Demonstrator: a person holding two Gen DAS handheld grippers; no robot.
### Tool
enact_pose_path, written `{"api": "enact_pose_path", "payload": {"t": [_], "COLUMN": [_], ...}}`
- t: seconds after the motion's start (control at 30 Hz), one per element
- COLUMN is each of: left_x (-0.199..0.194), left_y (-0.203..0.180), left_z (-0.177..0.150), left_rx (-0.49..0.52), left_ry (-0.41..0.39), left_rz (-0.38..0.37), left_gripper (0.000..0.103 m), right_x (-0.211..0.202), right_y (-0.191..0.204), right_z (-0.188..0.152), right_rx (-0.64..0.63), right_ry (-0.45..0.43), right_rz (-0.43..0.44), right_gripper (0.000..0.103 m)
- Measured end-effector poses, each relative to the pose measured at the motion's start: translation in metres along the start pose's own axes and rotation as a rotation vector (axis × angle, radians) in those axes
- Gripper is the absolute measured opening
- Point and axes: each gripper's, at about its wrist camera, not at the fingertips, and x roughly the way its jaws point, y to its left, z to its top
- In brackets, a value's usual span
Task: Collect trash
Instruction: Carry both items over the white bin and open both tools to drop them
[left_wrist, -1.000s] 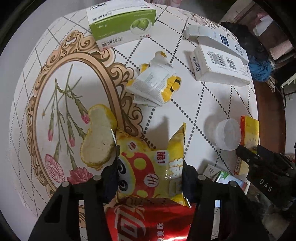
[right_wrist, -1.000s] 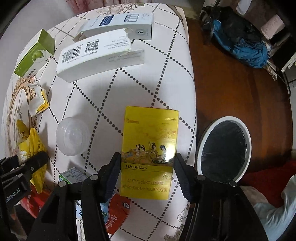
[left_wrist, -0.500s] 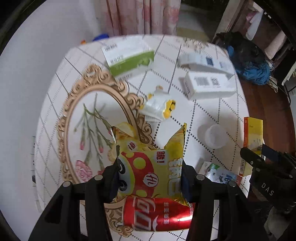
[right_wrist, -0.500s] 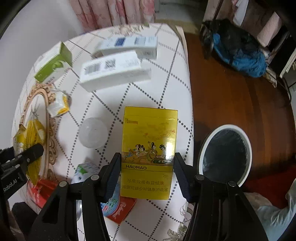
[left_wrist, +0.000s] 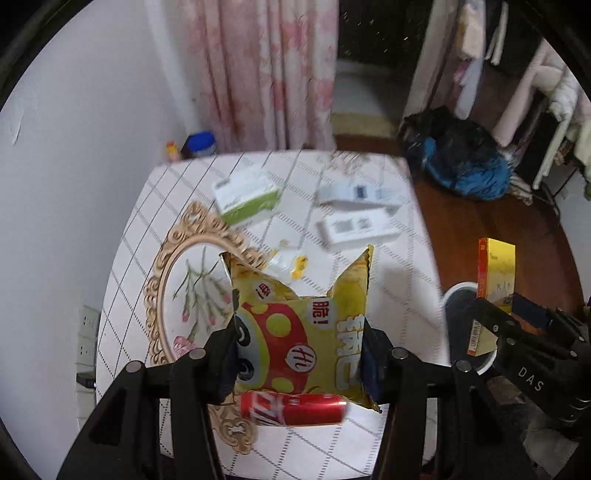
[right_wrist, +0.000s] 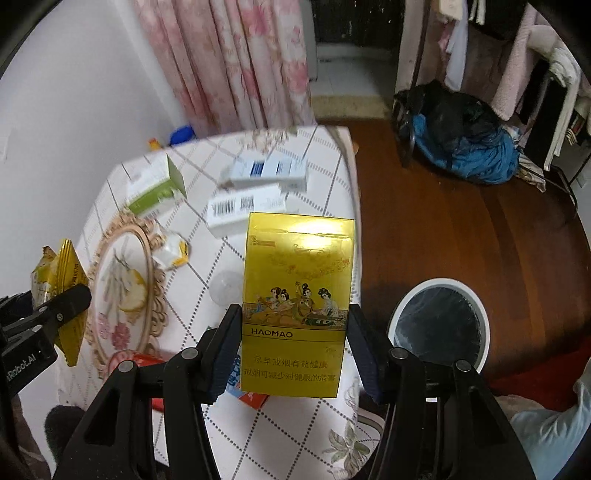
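From our left camera, our left gripper (left_wrist: 299, 354) squeezes a yellow snack bag (left_wrist: 301, 328) above the table (left_wrist: 122, 295). A red can (left_wrist: 293, 408) lies under it. At right, the trash bin (left_wrist: 456, 291) peeks out behind the yellow box (left_wrist: 495, 288).

From our right camera, our right gripper (right_wrist: 293, 354) grips that yellow box (right_wrist: 297, 306) tight. The trash bin (right_wrist: 439, 325) stands on the floor at right; we see only a dark bag liner inside. White boxes (right_wrist: 243, 210) lie far on the table.

Both tools have lifted the snack bag (left_wrist: 301, 332) and yellow carton (right_wrist: 295, 306) high above the table (right_wrist: 258, 428).
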Motion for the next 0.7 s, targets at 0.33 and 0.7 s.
{"api": "enact_pose_path", "payload": {"t": [0.33,0.7], "left_x": [-0.034,0.09], "left_y": [-0.12,-0.273], "left_z": [0.015,0.011], "left_rx": [0.144,0.226], "left_ry": [-0.065,0.214], "left_rz": [-0.179,-0.376], "left_gripper": [0.05,0.05], "right_x": [-0.078,-0.024], "right_y": [-0.104,-0.272], "right_z": [-0.017,-0.061], "right_rx": [0.145,0.376], "right_ry": [-0.119,0.015], "right_rz": [-0.006,-0.1], "right_gripper": [0.058,0.058]}}
